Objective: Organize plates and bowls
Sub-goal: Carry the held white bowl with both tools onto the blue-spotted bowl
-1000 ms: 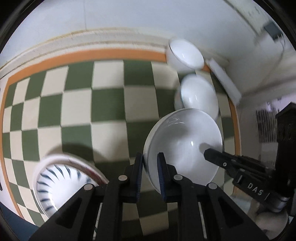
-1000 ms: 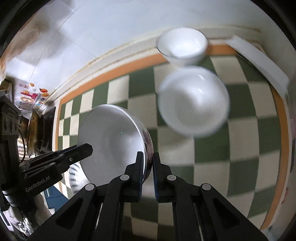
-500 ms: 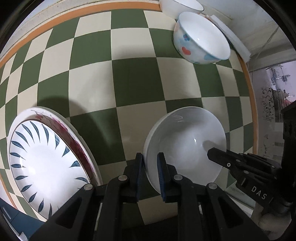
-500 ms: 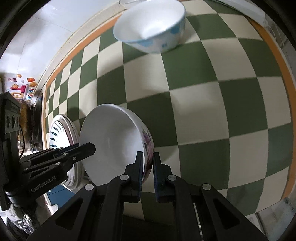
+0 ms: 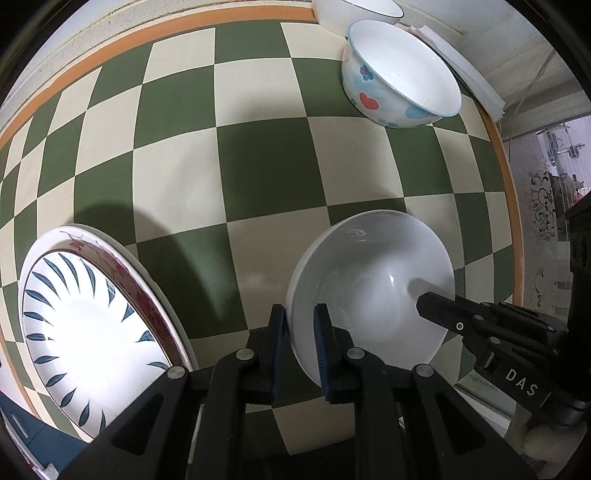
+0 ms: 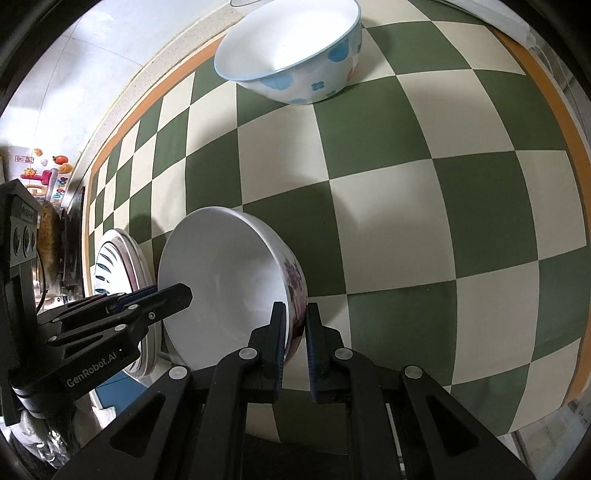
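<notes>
Both grippers hold one white bowl point(image 5: 369, 288) with purple flowers on its outside point(image 6: 221, 277), tilted low over the green-and-cream checked cloth point(image 5: 258, 166). My left gripper point(image 5: 299, 332) is shut on the bowl's left rim. My right gripper point(image 6: 295, 332) is shut on the opposite rim, and its fingers point(image 5: 436, 302) show inside the bowl in the left wrist view. Whether the bowl touches the cloth I cannot tell. A stack of plates point(image 5: 85, 325), the top one with blue leaf strokes, lies to the left point(image 6: 118, 266).
A bowl with blue flowers and red hearts point(image 5: 399, 77) stands at the far right of the cloth point(image 6: 295, 51). Behind it is a plain white bowl point(image 5: 354, 11), and a flat white slab point(image 5: 461, 70) leans by the wall. An orange border edges the cloth.
Both grippers came down toward the cloth with the bowl between them, and the flowered bowl and plates now appear closer. Over the last half second nothing has shifted.
</notes>
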